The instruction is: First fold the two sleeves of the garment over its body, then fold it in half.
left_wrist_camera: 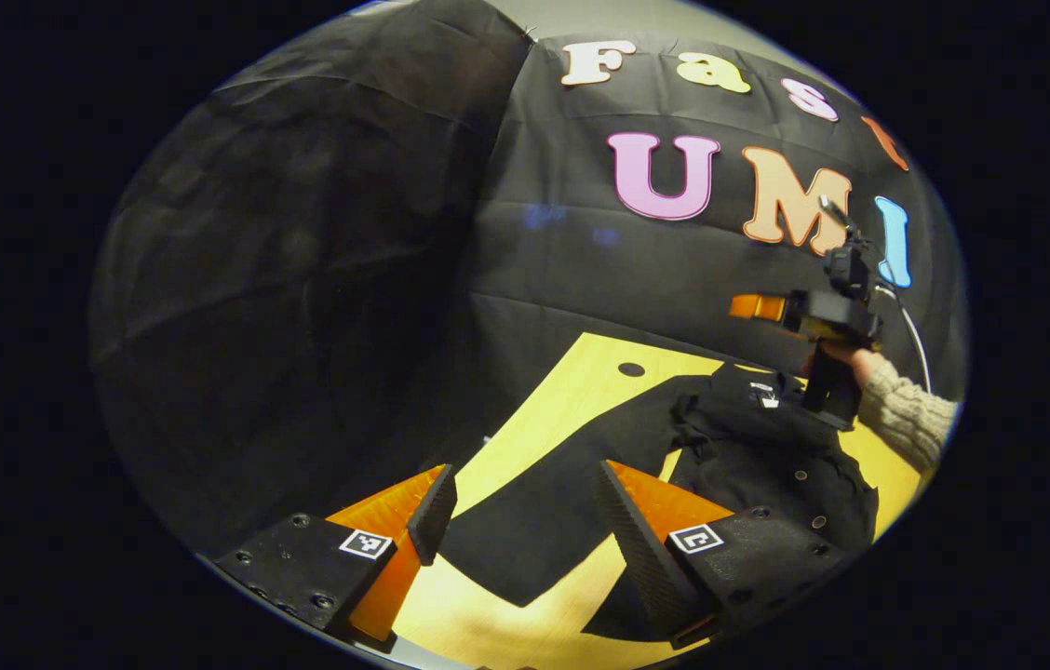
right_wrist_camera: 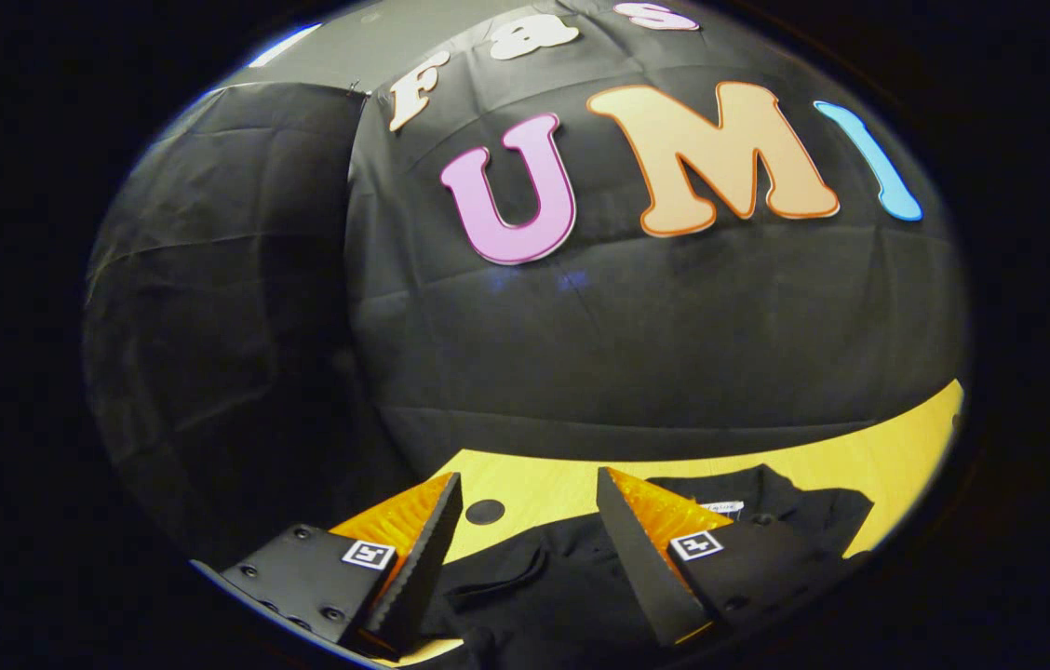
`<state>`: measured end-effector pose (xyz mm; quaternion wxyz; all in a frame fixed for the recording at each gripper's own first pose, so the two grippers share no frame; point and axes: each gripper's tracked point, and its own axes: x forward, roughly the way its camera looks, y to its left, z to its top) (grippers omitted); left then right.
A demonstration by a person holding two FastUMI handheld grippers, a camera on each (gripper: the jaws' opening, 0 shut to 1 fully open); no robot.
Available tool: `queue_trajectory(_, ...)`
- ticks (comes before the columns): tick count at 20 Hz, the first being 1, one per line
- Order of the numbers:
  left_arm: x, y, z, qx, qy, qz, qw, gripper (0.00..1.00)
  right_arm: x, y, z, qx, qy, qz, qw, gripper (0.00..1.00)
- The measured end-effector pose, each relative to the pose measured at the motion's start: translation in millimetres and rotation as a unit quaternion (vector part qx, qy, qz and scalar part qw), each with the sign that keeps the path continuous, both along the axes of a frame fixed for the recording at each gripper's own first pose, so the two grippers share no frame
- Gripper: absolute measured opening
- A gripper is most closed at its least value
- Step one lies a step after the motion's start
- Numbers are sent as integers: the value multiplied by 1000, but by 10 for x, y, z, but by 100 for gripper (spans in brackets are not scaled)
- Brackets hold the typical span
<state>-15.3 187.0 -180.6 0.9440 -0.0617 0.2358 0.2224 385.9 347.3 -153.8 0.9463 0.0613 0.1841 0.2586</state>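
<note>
A black button-front garment (left_wrist_camera: 767,456) lies flat on the yellow wooden table (left_wrist_camera: 572,391), w/ one sleeve (left_wrist_camera: 525,521) stretched out to the left, away from the body, not yet folded over. Small buttons run down the front, and a white neck label (left_wrist_camera: 765,398) sits at the collar, toward the far side.

Left gripper view: the left gripper (left_wrist_camera: 520,521) hovers above the outstretched sleeve, fingers spread wide, nothing between them; the sleeve cloth shows through the gap. Whether the tips touch the cloth can't be told.

Farther right in the same view, the right gripper (left_wrist_camera: 758,307) is held up above the collar area, well clear of the cloth, pointing left. A hand (left_wrist_camera: 846,358) in a knitted sleeve (left_wrist_camera: 907,414) grips its handle from the right, w/ a cable arcing off the back.

Right gripper view: its fingers also stand wide apart and empty, tilted toward the far wall over the garment's collar end (right_wrist_camera: 581,568). A round dark hole (right_wrist_camera: 485,511) in the table sits just past the left finger, near the back edge. Neck label (right_wrist_camera: 720,507) is just beside the right finger.
</note>
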Motion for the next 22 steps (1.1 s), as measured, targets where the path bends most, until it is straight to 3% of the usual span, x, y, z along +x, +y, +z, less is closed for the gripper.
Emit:
queue_trajectory(1,-8,6,-25,-5,2,0,1000,92,-34,-97,108,-4,-10,-1,1000,88)
queue_trajectory(2,6,5,-60,-8,3,0,1000,92,-56,-204,232,-10,-24,-4,1000,95)
queue_trajectory(5,13,70,-236,-8,18,-2,1000,92,-196,-564,556,-21,-64,-23,997,91)
queue_trajectory(7,12,68,-372,-13,32,0,999,92,-329,-808,715,-24,-77,-33,996,94)
queue_trajectory(9,17,105,-493,-20,46,5,999,92,-451,-1096,868,-31,-93,-55,994,97)
queue_trajectory(12,-104,117,-736,-28,68,1,997,92,-632,-1496,1045,-31,-103,-90,990,94)
queue_trajectory(16,-148,175,-955,-29,101,4,994,93,-854,-1978,1145,-47,-108,-133,984,97)
queue_trajectory(18,-174,168,-1061,-38,114,7,993,93,-962,-2195,1080,-71,-103,-151,981,94)
queue_trajectory(21,-204,181,-1229,-42,141,11,989,93,-1114,-2346,996,-77,-86,-161,980,100)
queue_trajectory(22,-209,172,-1280,-43,146,11,988,93,-1141,-2384,1009,-76,-87,-167,979,94)
